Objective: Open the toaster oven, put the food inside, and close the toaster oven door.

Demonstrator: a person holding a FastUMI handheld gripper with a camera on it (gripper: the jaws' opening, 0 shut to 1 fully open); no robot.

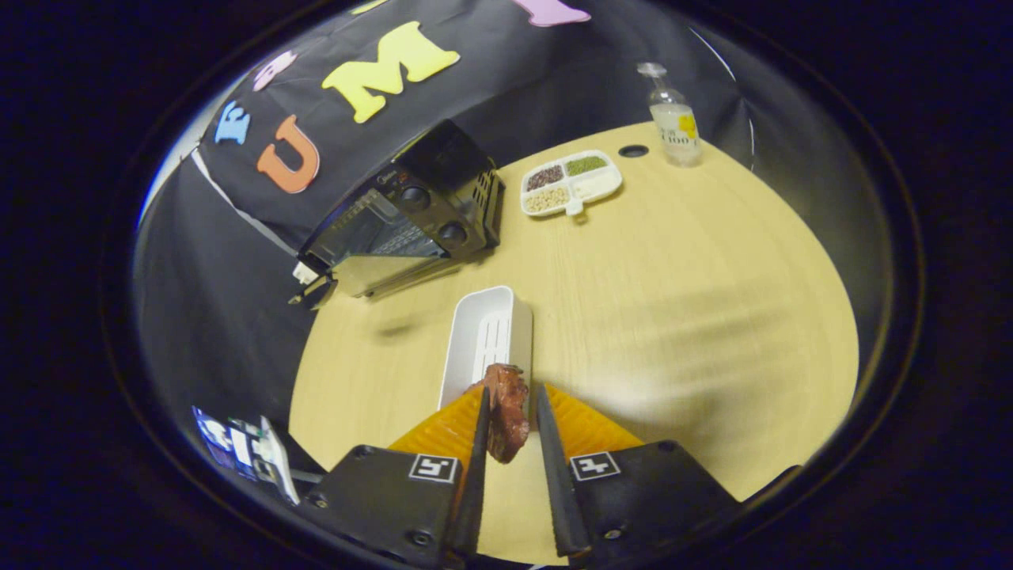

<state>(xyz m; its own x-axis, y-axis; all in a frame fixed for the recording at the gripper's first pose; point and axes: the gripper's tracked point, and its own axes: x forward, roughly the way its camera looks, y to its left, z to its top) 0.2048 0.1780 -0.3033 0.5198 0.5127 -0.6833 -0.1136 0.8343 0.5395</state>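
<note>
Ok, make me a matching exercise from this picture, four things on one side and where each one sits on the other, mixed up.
Things:
1. toaster oven
2. piece of meat
3. bottle
4. white tray

Places:
A. just beyond the fingertips, on the table
B. far side of the table, beside the divided dish
C. between the fingers of the hand-held gripper
D. table's edge by the black cloth, door down

Pairs: 1-D, 2-C, 3-B, 4-A
</note>
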